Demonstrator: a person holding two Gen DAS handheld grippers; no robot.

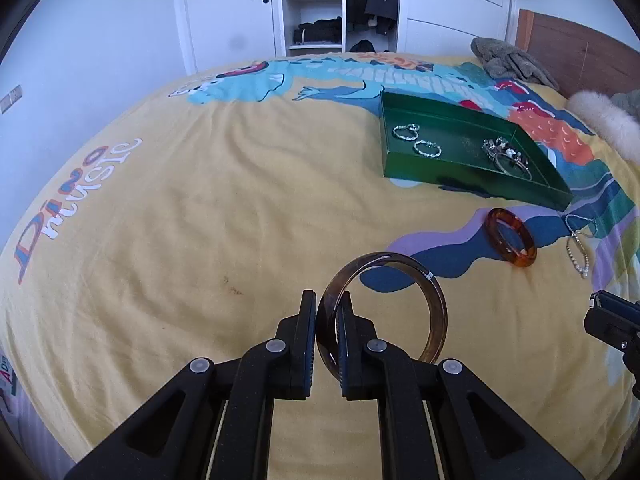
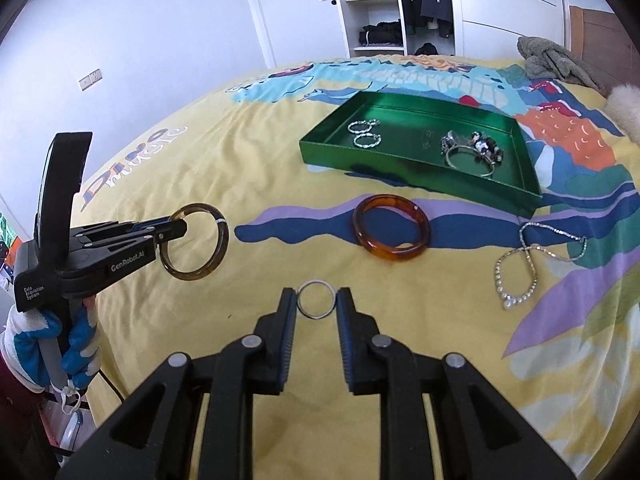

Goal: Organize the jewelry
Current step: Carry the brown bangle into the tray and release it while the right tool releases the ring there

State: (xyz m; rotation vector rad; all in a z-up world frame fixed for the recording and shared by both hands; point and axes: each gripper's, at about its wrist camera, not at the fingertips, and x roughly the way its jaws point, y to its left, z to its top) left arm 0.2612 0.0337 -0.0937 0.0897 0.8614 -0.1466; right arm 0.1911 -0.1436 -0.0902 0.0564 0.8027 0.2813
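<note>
Right wrist view, nearest first: we see our right tool (image 2: 317, 300) pinching a thin silver ring (image 2: 316, 299) between its two pads, the ring standing upright above the yellow bedspread (image 2: 248, 168). To the left, our left tool (image 2: 176, 229), held in a gloved hand (image 2: 76, 344), is clamped on the rim of a smoky translucent bangle (image 2: 200, 242), which hangs off its tips, clear of the bed. Beyond the ring an amber bangle (image 2: 391, 227) lies flat on the bedspread, and to its right a rhinestone necklace (image 2: 532, 258) lies looped. Farther back sits the green tray (image 2: 420, 190), with two silver hoops (image 2: 363, 133) near its left end and a cluster of bracelets (image 2: 474, 148) toward its right.

In the left wrist view we find the left tool (image 1: 327, 312) closed on the smoky translucent bangle (image 1: 436, 312), the amber bangle (image 1: 511, 243) lying beyond it, then the green tray (image 1: 472, 178). At the far side stand a white door (image 1: 228, 8) and an open wardrobe (image 1: 340, 4).
</note>
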